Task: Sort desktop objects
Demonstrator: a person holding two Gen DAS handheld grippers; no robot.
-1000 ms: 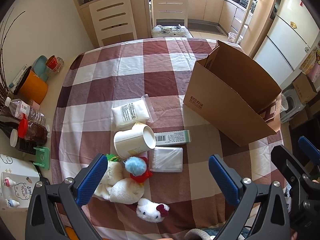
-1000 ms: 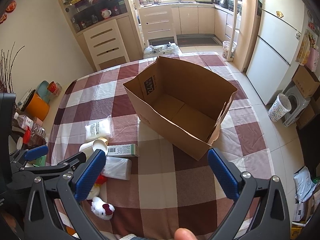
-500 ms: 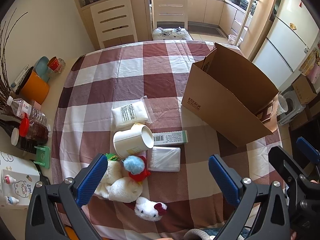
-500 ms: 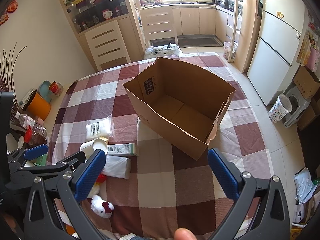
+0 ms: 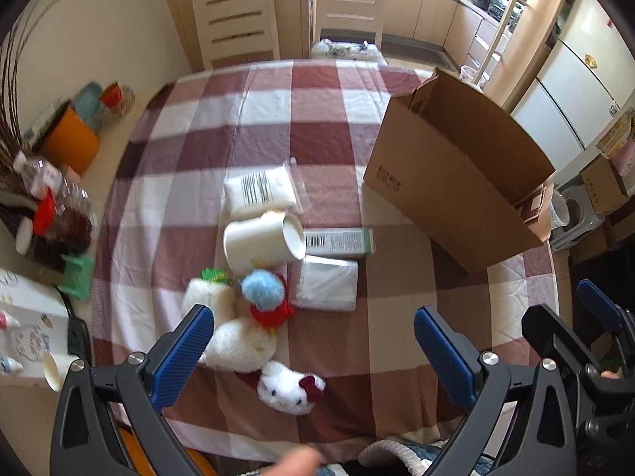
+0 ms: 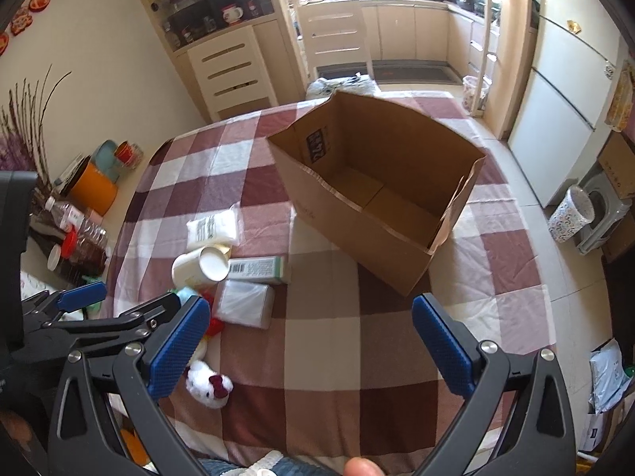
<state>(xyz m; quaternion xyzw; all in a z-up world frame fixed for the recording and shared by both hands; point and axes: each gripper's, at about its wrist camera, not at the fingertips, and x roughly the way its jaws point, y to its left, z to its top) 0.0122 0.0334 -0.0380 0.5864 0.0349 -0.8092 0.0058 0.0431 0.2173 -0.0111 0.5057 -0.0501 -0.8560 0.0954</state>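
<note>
Desktop objects cluster on the counter (image 5: 325, 127) ahead of the left gripper (image 5: 313, 341), its jaws apart and empty. Only the right gripper (image 6: 309, 341), also gaping, sees inside the cardboard box (image 6: 381, 198). The green carton (image 5: 339, 242) lies lengthwise toward it.

maroon-white checked tablecloth (image 5: 317, 127), brown cardboard box (image 6: 357, 214)

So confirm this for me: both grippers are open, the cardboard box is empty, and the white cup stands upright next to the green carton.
Not quite. The white cup lies on its side, its mouth facing the green carton, as the left wrist view shows. The rest holds: the left gripper and right gripper are open, and the cardboard box is empty.
</note>
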